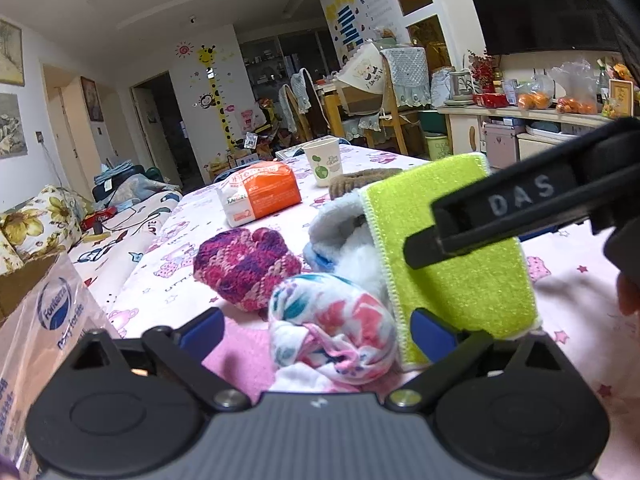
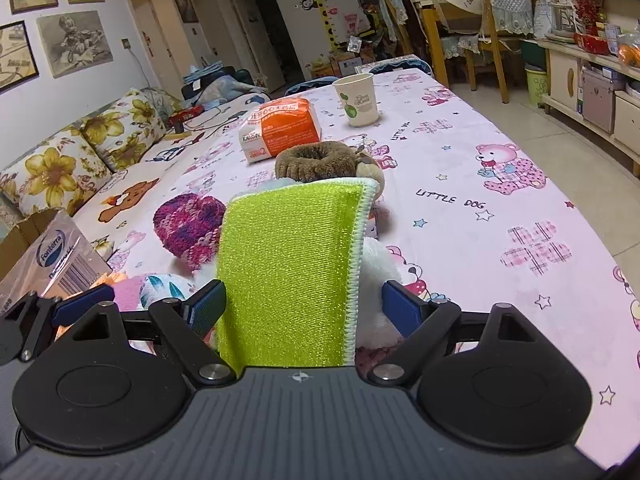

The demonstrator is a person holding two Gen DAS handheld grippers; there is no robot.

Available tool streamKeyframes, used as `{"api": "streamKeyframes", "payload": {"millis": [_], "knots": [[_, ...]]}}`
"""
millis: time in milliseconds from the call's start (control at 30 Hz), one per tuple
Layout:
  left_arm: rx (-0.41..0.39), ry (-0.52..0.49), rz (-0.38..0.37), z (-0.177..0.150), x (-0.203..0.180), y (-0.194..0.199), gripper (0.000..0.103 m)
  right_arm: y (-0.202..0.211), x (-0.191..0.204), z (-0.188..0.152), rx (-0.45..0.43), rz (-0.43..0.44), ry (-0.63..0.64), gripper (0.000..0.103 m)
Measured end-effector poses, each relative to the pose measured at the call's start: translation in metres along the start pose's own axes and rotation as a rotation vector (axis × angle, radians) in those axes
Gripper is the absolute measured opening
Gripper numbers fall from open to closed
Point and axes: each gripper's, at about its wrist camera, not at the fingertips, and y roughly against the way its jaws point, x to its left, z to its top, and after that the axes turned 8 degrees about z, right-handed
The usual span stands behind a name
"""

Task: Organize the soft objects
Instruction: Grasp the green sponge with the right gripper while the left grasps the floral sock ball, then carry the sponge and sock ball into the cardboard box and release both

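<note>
We see a nubby lime microfibre cloth [image 2: 288, 272] at centre, a chunky knitted magenta hat [image 2: 188, 228] at nine o'clock, and a smooth matt paper cup [image 2: 357, 98] at twelve, all on a printed cotton tablecloth [image 2: 480, 240]

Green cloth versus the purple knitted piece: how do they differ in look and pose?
The green cloth is flat, fine-textured and plain lime with a white stitched edge; the purple knitted piece is a chunky, mottled magenta-and-purple lump. The cloth stands upright off the table; the knit lies on the tablecloth. Both are soft.
</note>
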Motion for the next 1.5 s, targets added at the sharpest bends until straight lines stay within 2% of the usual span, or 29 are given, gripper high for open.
{"api": "streamKeyframes", "payload": {"millis": [133,333,467,567,633,867,967,1033,1133,1233,1500], "knots": [[0.024,0.036,-0.017,0.002,0.006,-0.007,0.095,-0.002,0.000,0.001,0.002,-0.011,0.016,0.103],[0.054,0.056,-0.040,0.006,0.005,-0.015,0.084,-0.007,0.008,-0.001,0.004,-0.054,0.104,0.103],[0.065,0.083,-0.070,0.008,0.005,-0.018,0.070,-0.010,0.008,-0.001,0.008,-0.068,0.120,0.103],[0.068,0.092,-0.073,0.007,0.006,-0.018,0.069,-0.009,0.009,-0.001,-0.002,-0.072,0.132,0.103],[0.072,0.105,-0.077,0.008,0.008,-0.018,0.069,-0.006,0.009,-0.001,-0.007,-0.071,0.139,0.090],[0.062,0.148,-0.073,0.011,0.019,-0.009,0.068,0.004,0.008,0.002,-0.021,-0.053,0.156,0.068],[0.048,0.172,-0.067,0.012,0.026,-0.004,0.068,0.008,0.007,0.003,-0.034,-0.049,0.160,0.056],[0.043,0.192,-0.060,0.012,0.031,-0.001,0.068,0.010,0.008,0.004,-0.043,-0.038,0.161,0.043],[0.033,0.219,-0.057,0.013,0.039,0.005,0.068,0.015,0.011,0.006,-0.059,-0.023,0.161,0.032],[0.016,0.241,-0.061,0.014,0.046,0.011,0.068,0.019,0.014,0.007,-0.074,-0.020,0.172,0.029],[-0.036,0.305,-0.046,0.016,0.067,0.028,0.068,0.029,0.023,0.010,-0.126,0.003,0.182,0.028]]}}
